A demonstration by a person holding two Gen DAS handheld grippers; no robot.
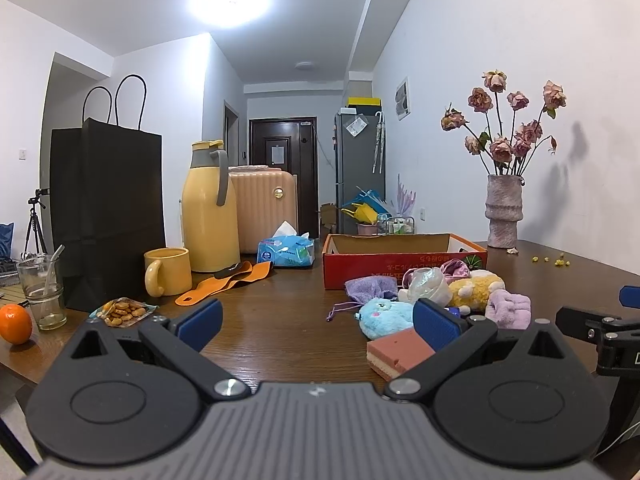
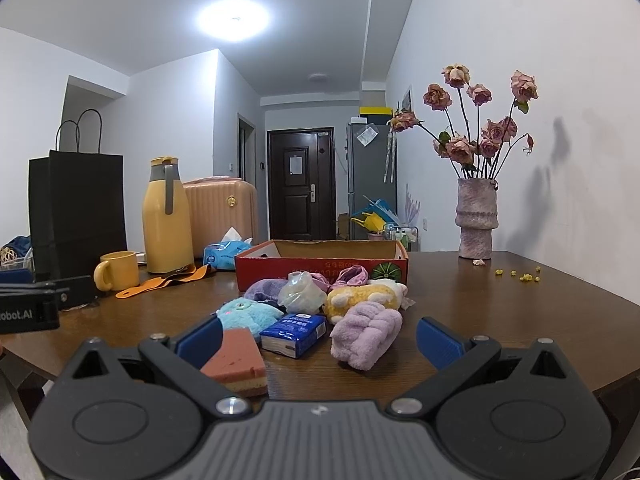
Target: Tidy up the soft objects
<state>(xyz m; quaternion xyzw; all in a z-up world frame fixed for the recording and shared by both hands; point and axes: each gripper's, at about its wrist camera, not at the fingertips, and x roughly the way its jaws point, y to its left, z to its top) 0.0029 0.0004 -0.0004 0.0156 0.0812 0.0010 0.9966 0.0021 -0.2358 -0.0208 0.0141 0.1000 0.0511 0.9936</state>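
Note:
A pile of soft things lies in front of a red cardboard box (image 2: 320,270) on the brown table: a blue plush (image 2: 248,314), a yellow plush (image 2: 362,298), a fluffy lilac piece (image 2: 366,334), a purple drawstring pouch (image 1: 370,288), a crumpled clear bag (image 2: 300,292), a blue tissue pack (image 2: 294,332) and a pink sponge (image 2: 238,360). My right gripper (image 2: 320,338) is open, low over the near table edge, facing the pile; its left finger is by the sponge. My left gripper (image 1: 318,322) is open left of the pile, with bare table between its fingers.
On the left stand a black paper bag (image 1: 106,212), a yellow jug (image 1: 208,212), a yellow mug (image 1: 168,272), a glass (image 1: 42,292), an orange (image 1: 15,324), a snack packet (image 1: 122,312) and an orange strap (image 1: 224,282). A vase of dried roses (image 2: 476,220) is at the back right.

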